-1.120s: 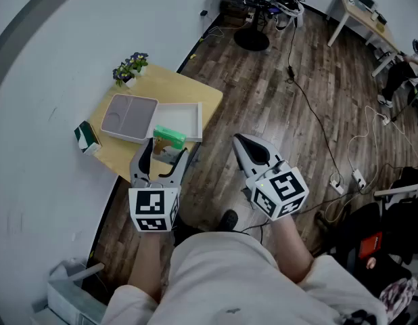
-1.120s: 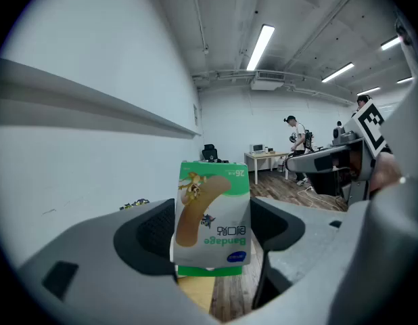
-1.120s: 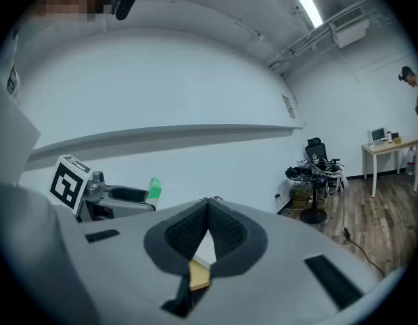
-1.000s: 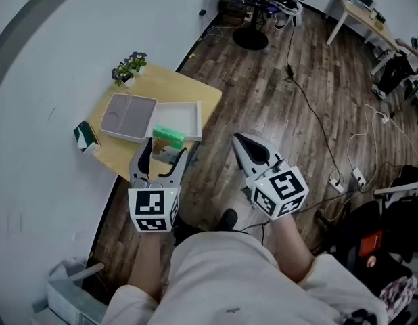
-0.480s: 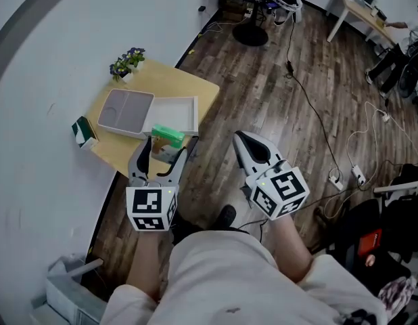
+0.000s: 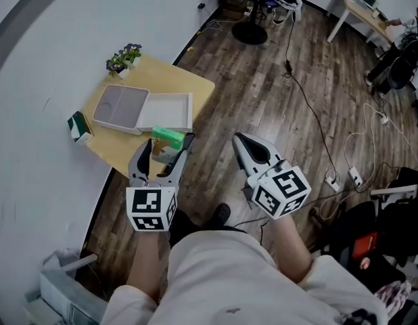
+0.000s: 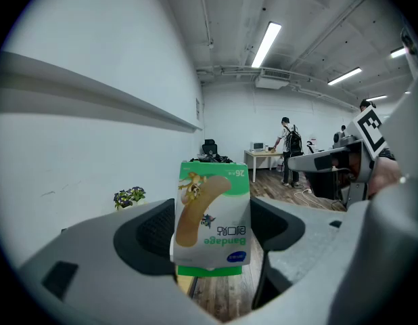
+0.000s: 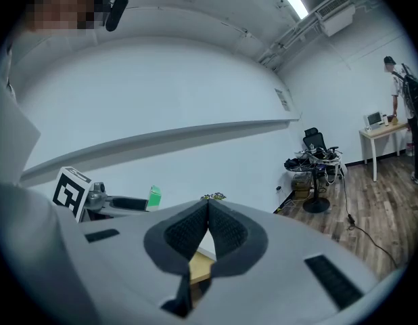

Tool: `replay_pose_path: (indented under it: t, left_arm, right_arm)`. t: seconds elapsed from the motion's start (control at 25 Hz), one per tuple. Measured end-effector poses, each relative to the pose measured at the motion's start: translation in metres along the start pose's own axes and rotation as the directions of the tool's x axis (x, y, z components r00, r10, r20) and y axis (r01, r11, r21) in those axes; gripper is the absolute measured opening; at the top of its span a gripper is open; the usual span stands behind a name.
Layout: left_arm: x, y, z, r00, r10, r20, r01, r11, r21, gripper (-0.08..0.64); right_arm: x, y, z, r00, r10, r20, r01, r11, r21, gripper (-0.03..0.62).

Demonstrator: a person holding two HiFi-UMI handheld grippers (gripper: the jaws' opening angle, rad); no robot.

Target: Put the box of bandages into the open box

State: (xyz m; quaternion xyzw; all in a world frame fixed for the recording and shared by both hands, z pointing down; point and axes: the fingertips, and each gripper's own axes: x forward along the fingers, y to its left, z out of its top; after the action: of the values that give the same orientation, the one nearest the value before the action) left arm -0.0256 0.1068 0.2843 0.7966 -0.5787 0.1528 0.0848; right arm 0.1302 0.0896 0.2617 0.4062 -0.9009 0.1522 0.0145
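Note:
My left gripper (image 6: 163,147) is shut on the green and white box of bandages (image 6: 168,137), held upright just past the near edge of the small yellow table (image 6: 199,90). Seen from the left gripper view, the bandage box (image 7: 212,219) fills the space between the jaws of my left gripper (image 7: 212,232). The open white box (image 6: 170,110) lies on the table with its grey lid (image 6: 120,107) flipped open to the left. Out over the wooden floor, right of the table, my right gripper (image 6: 241,141) is shut and empty, its pads (image 8: 207,232) pressed together.
A small pot of purple flowers (image 6: 118,58) stands at the table's far corner. A green and white carton (image 6: 78,126) sits at the table's left edge by the wall. Cables (image 6: 317,120) run across the floor; a fan base (image 6: 251,32) and a desk (image 6: 361,12) stand farther off.
The view has shifted slightly, so the table sits a bit higher and further left in the head view. Both grippers keep their pose, and the left still holds the bandage box.

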Motion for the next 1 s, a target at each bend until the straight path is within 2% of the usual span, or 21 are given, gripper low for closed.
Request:
replay_pose_path:
  t: [0.36,0.64,1.0]
  left_arm:
    - [0.013,0.014,-0.01,0.999,-0.021,-0.033,0.021,1.0,0.001,0.345]
    - [0.045,0.02,-0.012,0.996,-0.072,-0.047,0.072,0.997,-0.006,0.345]
    - [0.089,0.053,-0.004,0.992,-0.104,-0.074,0.104,0.995,-0.005,0.345]
  right_arm:
    - [0.023,0.005,-0.002,1.0,0.017,-0.01,-0.017,0.999,0.04,0.005]
    - [0.046,-0.003,-0.001,0.999,0.013,-0.037,-0.012,0.999,0.04,0.005]
    - [0.097,-0.02,0.011,0.999,0.001,-0.052,0.001,0.999,0.046,0.005]
